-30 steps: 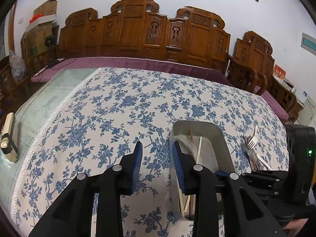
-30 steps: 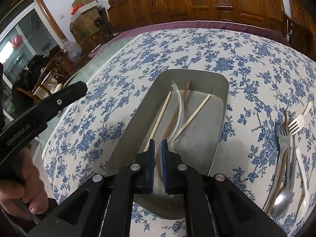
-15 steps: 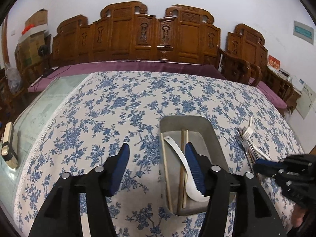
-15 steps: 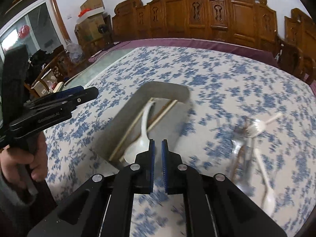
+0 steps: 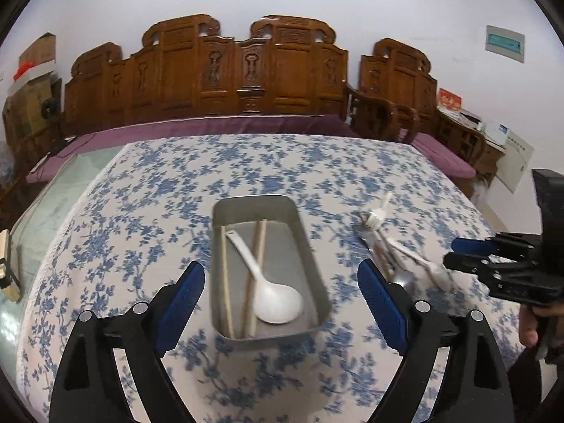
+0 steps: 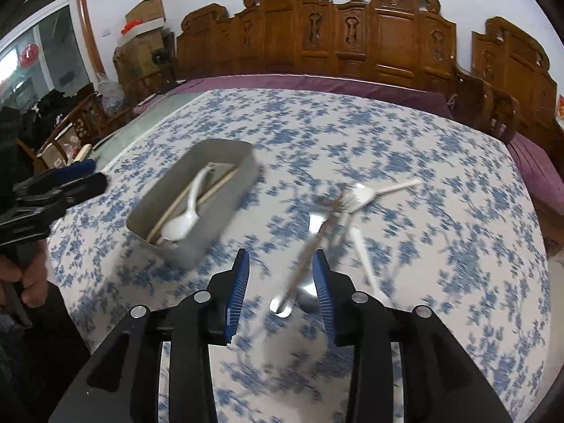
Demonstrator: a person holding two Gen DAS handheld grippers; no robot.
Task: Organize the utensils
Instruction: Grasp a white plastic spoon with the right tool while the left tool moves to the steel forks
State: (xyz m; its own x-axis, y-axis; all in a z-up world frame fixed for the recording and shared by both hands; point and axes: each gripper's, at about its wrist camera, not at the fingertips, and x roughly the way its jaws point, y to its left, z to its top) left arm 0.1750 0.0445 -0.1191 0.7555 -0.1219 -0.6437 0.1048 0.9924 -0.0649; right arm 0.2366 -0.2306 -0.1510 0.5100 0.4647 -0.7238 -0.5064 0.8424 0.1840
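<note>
A grey metal tray (image 5: 253, 199) on the blue-flowered cloth holds a white spoon (image 5: 275, 303) and pale chopsticks (image 5: 225, 282). My left gripper (image 5: 280, 266) hovers over its near end with the jaws opening wide and gripping nothing. To the tray's right is a loose pile of utensils (image 5: 387, 246), with my right gripper (image 5: 461, 253) beside it. In the right wrist view, my right gripper (image 6: 281, 255) hangs above the blurred pile, which includes a white fork (image 6: 363, 197) and a metal spoon (image 6: 306, 296). Its jaws are opening; no pad touches anything. The tray (image 6: 218, 225) and left gripper (image 6: 81, 176) lie to the left.
A carved wooden bench (image 5: 246, 81) with a purple cushion (image 5: 211, 127) runs behind the table. Bare glass tabletop (image 5: 53, 204) shows left of the cloth, with a small pale object (image 5: 7, 271) at its edge. A person's hand (image 6: 31, 282) holds the left gripper's handle.
Both grippers drew back from the tray. The left jaws spread from narrow to wide. The right gripper swung right from the tray to the utensil pile, and its shut jaws parted.
</note>
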